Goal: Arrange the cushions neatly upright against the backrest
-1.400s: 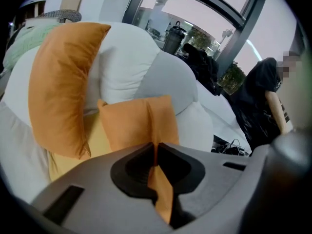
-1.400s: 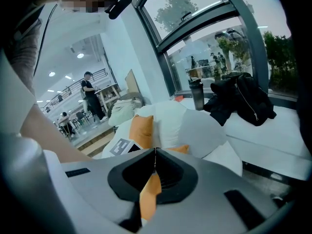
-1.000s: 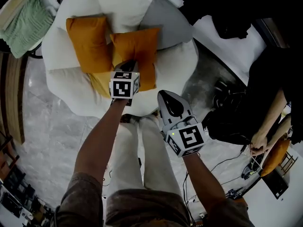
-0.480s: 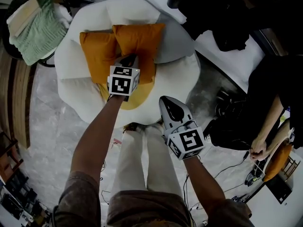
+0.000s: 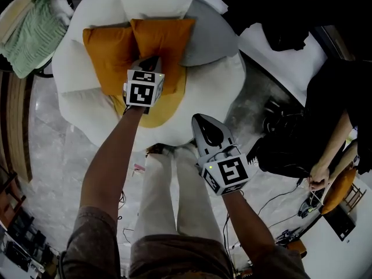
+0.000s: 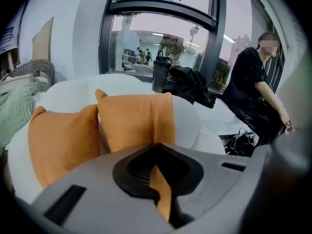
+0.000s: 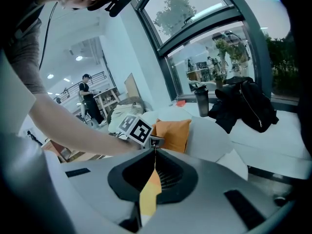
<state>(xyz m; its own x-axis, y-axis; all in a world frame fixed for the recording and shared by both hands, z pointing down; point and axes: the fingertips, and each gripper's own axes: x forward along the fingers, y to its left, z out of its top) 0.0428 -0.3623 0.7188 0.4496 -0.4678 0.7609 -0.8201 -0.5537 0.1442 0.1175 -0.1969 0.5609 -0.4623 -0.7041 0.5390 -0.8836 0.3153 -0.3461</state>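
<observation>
Head view: we're holding the L hand-held gripper (image 5: 150,60), jaws together, at the right orange cushion (image 5: 165,39). It's standing upright beside the left orange cushion (image 5: 107,54) on the white chair (image 5: 81,106). R hand-held gripper (image 5: 201,118) is hovering closed, empty.

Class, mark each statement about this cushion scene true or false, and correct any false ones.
1. One orange cushion stands beside a second orange cushion on the white chair. True.
2. The right gripper presses on a cushion. False: the right gripper hangs clear of the chair, above the person's legs, touching no cushion.
3. The left gripper has its jaws together. True.
4. A green blanket lies on the chair's seat. False: the green blanket lies off to the left of the chair; a yellow seat pad lies on the seat.
</observation>
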